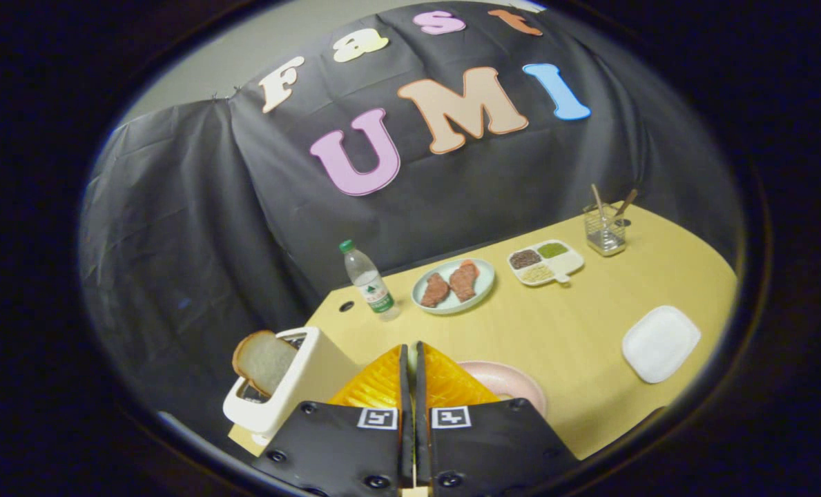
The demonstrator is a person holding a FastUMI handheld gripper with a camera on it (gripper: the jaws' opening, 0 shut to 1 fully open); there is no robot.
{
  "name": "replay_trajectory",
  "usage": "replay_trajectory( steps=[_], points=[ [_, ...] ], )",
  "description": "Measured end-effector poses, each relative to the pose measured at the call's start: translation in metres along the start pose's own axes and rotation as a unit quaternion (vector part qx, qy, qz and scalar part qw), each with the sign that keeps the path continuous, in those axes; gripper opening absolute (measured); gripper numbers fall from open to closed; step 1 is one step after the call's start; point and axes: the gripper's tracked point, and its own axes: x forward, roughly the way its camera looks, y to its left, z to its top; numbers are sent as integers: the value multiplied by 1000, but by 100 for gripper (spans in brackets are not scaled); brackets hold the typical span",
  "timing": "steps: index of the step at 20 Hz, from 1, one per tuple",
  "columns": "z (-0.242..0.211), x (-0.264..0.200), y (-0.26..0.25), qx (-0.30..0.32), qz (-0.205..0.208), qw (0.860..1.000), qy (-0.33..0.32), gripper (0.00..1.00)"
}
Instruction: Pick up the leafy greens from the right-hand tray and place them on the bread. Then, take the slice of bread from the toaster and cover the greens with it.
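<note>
1. In the gripper view, the yellow desk (576, 331) carries everything within easy reach, laid out like a small kitchen station.
2. The toaster (293, 386) stands at the near left corner of the desk, just left of the fingers. A bread slice (262, 359) sticks up out of its slot, tilted to the left, so it can be taken from above.
3. A pink plate (514, 383) lies just right of the fingers and is partly hidden behind them. I cannot tell if bread lies on it.
4. A white tray (661, 343) sits well to the right, near the desk edge. Its surface looks bare from here; I see no greens on it.
5. Farther back stand a bottle (370, 279), a plate with two pieces of meat (451, 283), a divided dish with grains (545, 262) and a glass holder with utensils (605, 231). They seem to be extra items, not needed for this task.
6. The gripper (410, 369) hovers above the near edge of the desk. Its orange fingers (375, 383) are almost together, with only a thin slit between them, and they hold nothing and touch nothing.
7. My judgement: the fingers must widen before any pick.
</note>
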Motion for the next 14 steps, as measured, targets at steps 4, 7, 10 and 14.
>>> replay_trajectory(
  steps=[4, 7, 10, 14],
  points=[
    [-31, 19, -16, 10, -23, 1000, 8, 4],
    [-42, 16, -45, 10, -57, 998, 5, 4],
    [-52, 11, -77, 4, -96, 995, 11, 4],
    [-63, 6, -110, -9, -137, 990, 18, 4]
  ],
)
